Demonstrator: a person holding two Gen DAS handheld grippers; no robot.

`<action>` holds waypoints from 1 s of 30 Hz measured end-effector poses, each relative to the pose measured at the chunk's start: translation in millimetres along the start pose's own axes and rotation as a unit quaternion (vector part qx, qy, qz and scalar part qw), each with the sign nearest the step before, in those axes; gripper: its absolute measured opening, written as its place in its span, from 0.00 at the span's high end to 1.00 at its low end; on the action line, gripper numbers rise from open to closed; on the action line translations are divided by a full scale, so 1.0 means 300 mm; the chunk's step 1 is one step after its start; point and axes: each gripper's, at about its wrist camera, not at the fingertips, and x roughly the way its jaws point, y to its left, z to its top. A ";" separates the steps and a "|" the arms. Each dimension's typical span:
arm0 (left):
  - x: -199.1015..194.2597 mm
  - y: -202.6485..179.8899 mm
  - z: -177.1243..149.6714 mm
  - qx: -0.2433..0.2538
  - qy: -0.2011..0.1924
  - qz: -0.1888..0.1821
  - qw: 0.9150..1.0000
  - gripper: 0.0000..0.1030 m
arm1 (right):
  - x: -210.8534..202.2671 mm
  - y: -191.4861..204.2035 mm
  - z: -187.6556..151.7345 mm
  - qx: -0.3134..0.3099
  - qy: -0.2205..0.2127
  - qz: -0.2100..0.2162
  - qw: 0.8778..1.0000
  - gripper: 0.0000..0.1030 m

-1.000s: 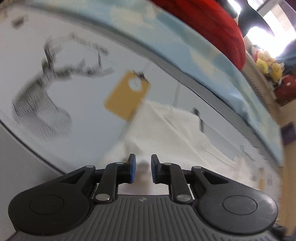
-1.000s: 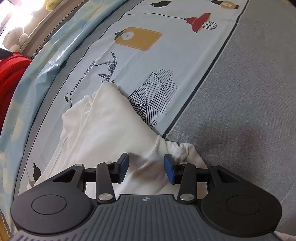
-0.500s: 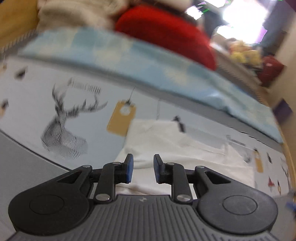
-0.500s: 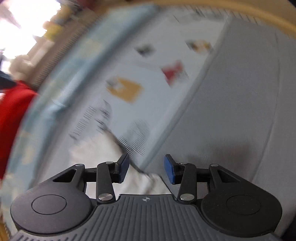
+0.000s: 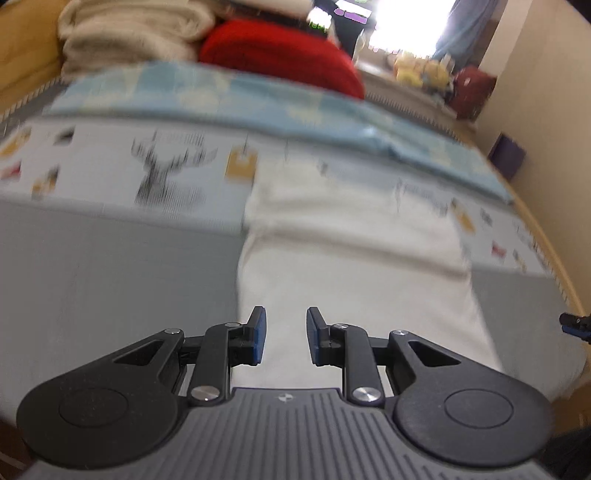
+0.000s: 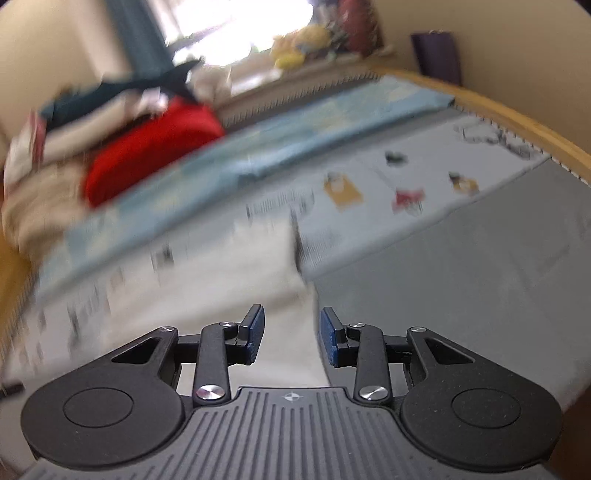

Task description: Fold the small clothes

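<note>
White garment (image 5: 354,266) lying flat on the printed bed sheet (image 5: 110,177), partly over the grey border (image 5: 110,273) at the near side of the bed. In the left wrist view its long axis runs from 6 o'clock, beneath the gripper, toward 12 o'clock, where its far edge ends just short of the light blue blanket (image 5: 258,107); in the right wrist view the same garment (image 6: 207,280) runs from 6 toward 11 o'clock, its right edge passing between the fingers. Compared with one second ago, both cameras have pulled back and up: the left view then showed only a close corner of the cloth beside the orange tag print (image 5: 241,166), whereas now the whole cloth is in frame; the right view then showed bunched cloth rising between the pads, whereas now the cloth lies flat below them. Left gripper (image 5: 282,334): jaws parted by a moderate gap, nothing between the blue pads (image 5: 257,332), above the near end of the garment; contact cannot be judged. Right gripper (image 6: 291,338): jaws parted slightly wider, nothing held, above the garment's right edge. Red cushion (image 5: 280,55) and folded beige towels (image 5: 125,33) at 11–12 o'clock behind the blanket. Both views are motion-blurred.
</note>
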 end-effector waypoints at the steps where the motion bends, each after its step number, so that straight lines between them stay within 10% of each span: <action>1: 0.022 0.027 -0.075 -0.005 0.012 0.004 1.000 0.75 | 0.015 -0.027 -0.062 -0.006 0.020 -0.008 1.000 0.66; 3: 0.084 0.073 -0.156 -0.052 0.081 0.026 0.995 0.76 | 0.056 -0.065 -0.133 0.016 0.074 -0.030 0.997 0.66; 13: 0.134 0.153 -0.224 -0.082 0.127 0.035 0.988 0.72 | 0.209 -0.151 -0.315 0.050 0.159 -0.074 0.983 0.65; 30: 0.185 0.118 -0.288 -0.049 0.170 0.069 0.982 0.77 | 0.229 -0.148 -0.380 0.012 0.188 -0.078 0.979 0.65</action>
